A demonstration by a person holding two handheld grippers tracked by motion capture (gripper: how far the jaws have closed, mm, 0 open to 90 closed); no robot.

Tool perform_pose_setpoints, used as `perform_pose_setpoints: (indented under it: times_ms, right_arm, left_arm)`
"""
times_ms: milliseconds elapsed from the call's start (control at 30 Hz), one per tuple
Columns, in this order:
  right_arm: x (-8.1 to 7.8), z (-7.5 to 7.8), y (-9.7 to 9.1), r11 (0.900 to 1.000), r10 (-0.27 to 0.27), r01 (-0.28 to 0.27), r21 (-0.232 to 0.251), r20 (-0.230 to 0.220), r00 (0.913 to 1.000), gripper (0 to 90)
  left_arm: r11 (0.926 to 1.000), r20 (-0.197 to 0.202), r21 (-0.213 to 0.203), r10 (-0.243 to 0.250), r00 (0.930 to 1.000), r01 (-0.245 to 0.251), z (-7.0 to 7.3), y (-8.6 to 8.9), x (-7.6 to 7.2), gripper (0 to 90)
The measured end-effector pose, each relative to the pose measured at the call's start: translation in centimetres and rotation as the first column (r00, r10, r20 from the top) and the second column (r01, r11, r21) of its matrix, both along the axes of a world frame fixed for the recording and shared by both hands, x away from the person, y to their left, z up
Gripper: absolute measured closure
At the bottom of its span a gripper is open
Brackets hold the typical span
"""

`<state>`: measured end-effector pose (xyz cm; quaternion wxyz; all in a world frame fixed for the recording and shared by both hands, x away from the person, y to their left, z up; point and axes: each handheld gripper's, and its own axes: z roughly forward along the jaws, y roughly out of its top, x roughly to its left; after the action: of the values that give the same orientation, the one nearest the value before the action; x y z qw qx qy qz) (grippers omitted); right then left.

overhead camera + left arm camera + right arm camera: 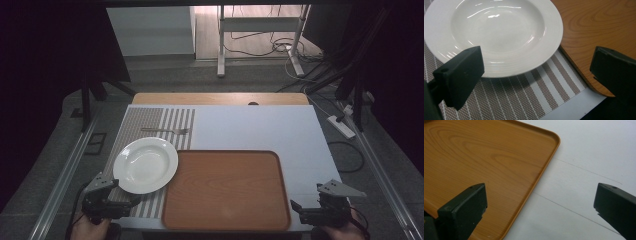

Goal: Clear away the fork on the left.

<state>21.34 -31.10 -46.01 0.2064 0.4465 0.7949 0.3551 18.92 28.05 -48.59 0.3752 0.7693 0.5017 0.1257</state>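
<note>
I am holding both claws low at the near edge of the worktop (260, 130), and I judge this as the approach step: nothing is gripped yet. My left claw (131, 201) is standing wide open, its jaws empty, pointing at the white plate (145, 164) — the thing nearest to it. My right claw (299, 210) is also gaping open and empty, hovering by the near right corner of the wooden tray (227, 192).

The plate is lying toward the near left corner of the worktop, on the striped placemat (175, 127), with its right rim just reaching the tray's left edge; whether it overlaps the tray lip I cannot tell. A fork (165, 131) is resting on the mat beyond the plate, toward the far edge.

In the left gripper view the plate (499, 35) is looking deep-welled, glossy and clean, with a broad flat rim ringed by faint ridges — smooth glazed ware, likely slippery. The next move, I think, is calling for me to ease the left claw forward until one jaw is passing under the near rim and the other over it, then closing firmly on that rim before lifting.
</note>
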Motion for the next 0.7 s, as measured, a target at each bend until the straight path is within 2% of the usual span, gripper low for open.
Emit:
perform_pose_setpoints:
  times_ms: [133,367,600,700]
  right_arm:
    - [0.0,0.0,0.1,1.0,0.008,-0.008,-0.002,-0.006,1.0,0.0]
    - [0.1,0.0,0.0,1.0,0.007,-0.007,0.003,-0.004,1.0,0.0]
    - [0.1,0.0,0.1,1.0,0.01,-0.01,-0.001,-0.01,0.9999,0.0]
    - [0.1,0.0,0.1,0.9999,0.011,-0.011,-0.004,-0.014,0.9998,0.0]
  left_arm:
    - [0.9993,0.002,-0.038,-0.005,1.0,0.006,0.0,0.4,0.0,0.0]
    - [0.9997,0.017,0.004,-0.023,0.9996,0.023,0.4,-0.3,0.3,0.0]
    - [0.9995,0.009,0.026,-0.02,0.9998,0.02,0.4,-0.4,0.9,0.0]
    - [0.9998,-0.002,0.0,-0.021,0.9998,0.021,0.2,-0.3,1.3,0.0]
